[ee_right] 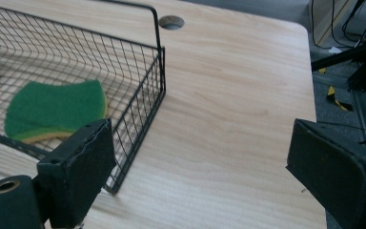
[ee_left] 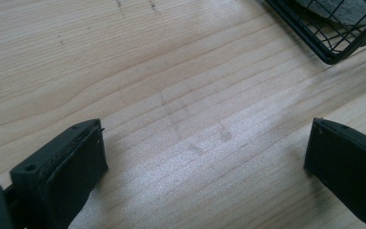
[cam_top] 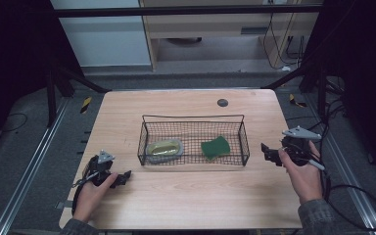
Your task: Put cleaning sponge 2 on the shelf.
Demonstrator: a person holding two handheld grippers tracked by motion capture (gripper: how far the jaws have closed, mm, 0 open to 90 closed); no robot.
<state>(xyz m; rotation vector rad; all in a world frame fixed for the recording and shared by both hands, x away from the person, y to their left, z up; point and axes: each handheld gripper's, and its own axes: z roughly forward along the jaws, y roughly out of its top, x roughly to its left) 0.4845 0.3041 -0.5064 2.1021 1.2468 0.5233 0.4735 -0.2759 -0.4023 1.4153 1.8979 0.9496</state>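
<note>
Wooden table (cam_top: 186,196), light grain, with a small dark round grommet (cam_top: 222,102) near its far edge. A black wire basket (cam_top: 193,121) sits at the middle of the table, long side toward the person. Inside it: a green sponge (cam_top: 215,147) with a yellow underside lying flat at the right end, and a grey oval dish (cam_top: 164,148) with a yellowish inside at the left end; the two are apart from each other. Left gripper (cam_top: 123,177) rests low over the table near the front left, just short of the basket's front left corner, held by the left hand (cam_top: 90,193). In the left gripper view its jaws stand wide apart with bare wood between them and the basket corner at the top right; it holds nothing. Right gripper (cam_top: 269,152) is held by the right hand (cam_top: 303,171) just beside the basket's right end, jaws pointing toward it. In the right gripper view its jaws are also spread wide and empty; the basket's end wall and the sponge lie beyond the left jaw.
</note>
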